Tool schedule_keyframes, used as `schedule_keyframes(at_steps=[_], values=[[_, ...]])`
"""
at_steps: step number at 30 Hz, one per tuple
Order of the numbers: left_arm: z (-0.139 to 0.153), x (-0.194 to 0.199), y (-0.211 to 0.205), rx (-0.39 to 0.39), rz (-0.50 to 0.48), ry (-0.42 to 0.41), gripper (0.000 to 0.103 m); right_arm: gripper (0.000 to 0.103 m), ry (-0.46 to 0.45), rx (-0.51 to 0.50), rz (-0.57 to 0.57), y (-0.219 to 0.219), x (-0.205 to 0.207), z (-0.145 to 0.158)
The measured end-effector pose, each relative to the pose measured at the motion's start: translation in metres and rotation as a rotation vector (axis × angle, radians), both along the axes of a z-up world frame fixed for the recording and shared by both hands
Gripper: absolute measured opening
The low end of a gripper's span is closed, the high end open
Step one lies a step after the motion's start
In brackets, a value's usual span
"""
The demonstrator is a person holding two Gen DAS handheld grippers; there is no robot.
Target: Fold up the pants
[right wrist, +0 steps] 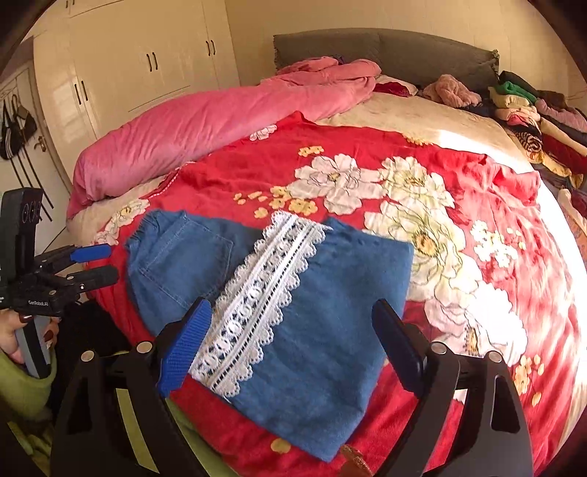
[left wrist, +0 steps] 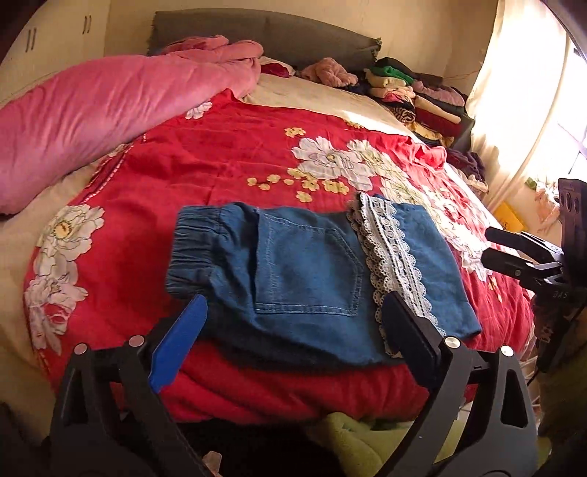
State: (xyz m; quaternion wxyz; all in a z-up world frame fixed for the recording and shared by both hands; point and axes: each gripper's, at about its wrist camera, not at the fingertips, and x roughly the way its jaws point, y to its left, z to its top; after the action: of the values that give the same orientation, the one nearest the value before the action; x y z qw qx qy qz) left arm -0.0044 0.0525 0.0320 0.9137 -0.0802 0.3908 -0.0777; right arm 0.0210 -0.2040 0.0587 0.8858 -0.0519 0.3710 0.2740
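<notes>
Nearest to me, my left gripper (left wrist: 293, 330) has its jaws spread wide and empty, and the pants (left wrist: 312, 271) lie just ahead of and below them on the red quilt (left wrist: 220, 161), folded into a flat denim packet. From this side the packet's near edge runs across between the blue finger (left wrist: 179, 345) and the black one, roughly as wide as the gap, with the elastic waistband (left wrist: 194, 249) off toward the blue finger and the lace trim (left wrist: 389, 257) slanting in toward the black finger. My right gripper (right wrist: 293, 345) is just as wide and just as empty; no cloth is pinched in either pair. Under the right jaws the lace band crosses from the blue finger up and away, and the plain denim end sits between the fingers, so this hand hangs over the leg end while the left hangs over the waist and pocket (left wrist: 308, 268). The packet's long axis therefore runs side to side across both grippers, waistband at my left, leg end at my right, and each hand is nearest its own end. I judge the fold looks close to finished; any further fold would bring one end over the other along that axis. Farther out lie the pink duvet (left wrist: 110, 106) and, far beyond the right jaws, stacked clothes (left wrist: 414, 95) by the headboard (left wrist: 256, 29).
</notes>
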Motion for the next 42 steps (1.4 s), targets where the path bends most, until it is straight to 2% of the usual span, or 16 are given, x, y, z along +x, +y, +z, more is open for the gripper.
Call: schedule_keyframes(at_steps=[11, 21, 26, 29, 31, 32, 34, 38, 42], values=[[-0.008, -0.001, 0.051, -0.010, 0.125, 0.024, 0.093, 0.098, -0.028, 0.002, 0.088, 0.047, 0.024, 0.014], [-0.029, 0.010, 0.054, -0.002, 0.125, 0.079, 0.093, 0.098, -0.019, -0.006, 0.178, 0.095, 0.047, 0.012], [-0.041, 0.020, 0.051, -0.034, 0.115, 0.107, 0.093, 0.098, 0.016, -0.017, 0.237, 0.123, 0.066, 0.006], [-0.051, 0.025, 0.048, -0.022, 0.111, 0.136, 0.082, 0.098, 0.031, -0.047, 0.288, 0.143, 0.074, 0.000], [-0.053, 0.025, 0.046, -0.029, 0.093, 0.144, 0.055, 0.098, 0.039, -0.078, 0.327, 0.161, 0.079, -0.005], [-0.054, 0.025, 0.045, -0.029, 0.083, 0.146, 0.051, 0.098, 0.044, -0.088, 0.343, 0.168, 0.081, -0.007], [-0.056, 0.025, 0.042, -0.010, 0.081, 0.151, 0.049, 0.098, 0.053, -0.101, 0.366, 0.184, 0.085, -0.014], [-0.058, 0.024, 0.047, -0.047, 0.081, 0.155, 0.049, 0.098, 0.109, -0.110, 0.419, 0.212, 0.095, -0.027], [-0.058, 0.025, 0.046, -0.049, 0.079, 0.156, 0.049, 0.098, 0.152, -0.141, 0.470, 0.238, 0.100, -0.041]])
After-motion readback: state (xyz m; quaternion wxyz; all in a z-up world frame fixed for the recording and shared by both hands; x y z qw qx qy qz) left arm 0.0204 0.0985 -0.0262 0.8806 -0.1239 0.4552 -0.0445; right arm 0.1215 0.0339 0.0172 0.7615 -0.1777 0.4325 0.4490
